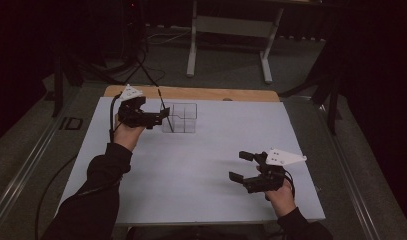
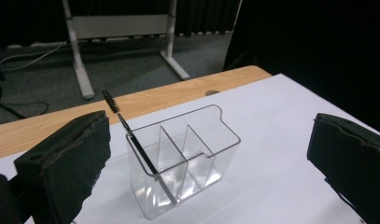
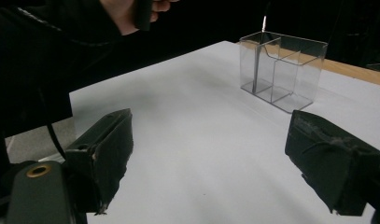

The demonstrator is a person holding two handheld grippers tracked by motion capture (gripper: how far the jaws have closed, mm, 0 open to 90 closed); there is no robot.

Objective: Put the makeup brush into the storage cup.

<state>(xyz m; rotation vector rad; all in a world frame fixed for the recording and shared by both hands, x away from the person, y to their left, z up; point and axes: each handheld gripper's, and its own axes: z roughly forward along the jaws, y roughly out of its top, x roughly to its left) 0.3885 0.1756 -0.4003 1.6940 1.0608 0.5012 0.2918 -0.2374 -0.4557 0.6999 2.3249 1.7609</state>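
Mid-frame: white counter (image 1: 201,165) with wood back edge, dark room, grey floor. Clear organizer (image 1: 180,118) holds a leaning brush (image 2: 131,135). Left hand-held gripper (image 1: 163,116) and right hand-held gripper (image 1: 241,166) both spread, empty.

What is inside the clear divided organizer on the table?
The clear organizer holds one thin black brush wand, leaning in an end compartment with its bristle tip above the rim. The other compartments look empty. Nothing is covered, since the walls are see-through.

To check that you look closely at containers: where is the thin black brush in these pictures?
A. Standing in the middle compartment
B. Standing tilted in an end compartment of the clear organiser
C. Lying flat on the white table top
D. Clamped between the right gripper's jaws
B: the brush leans in the end compartment of the clear organiser, bristles above the rim, while the left gripper and right gripper are both open and hold nothing.
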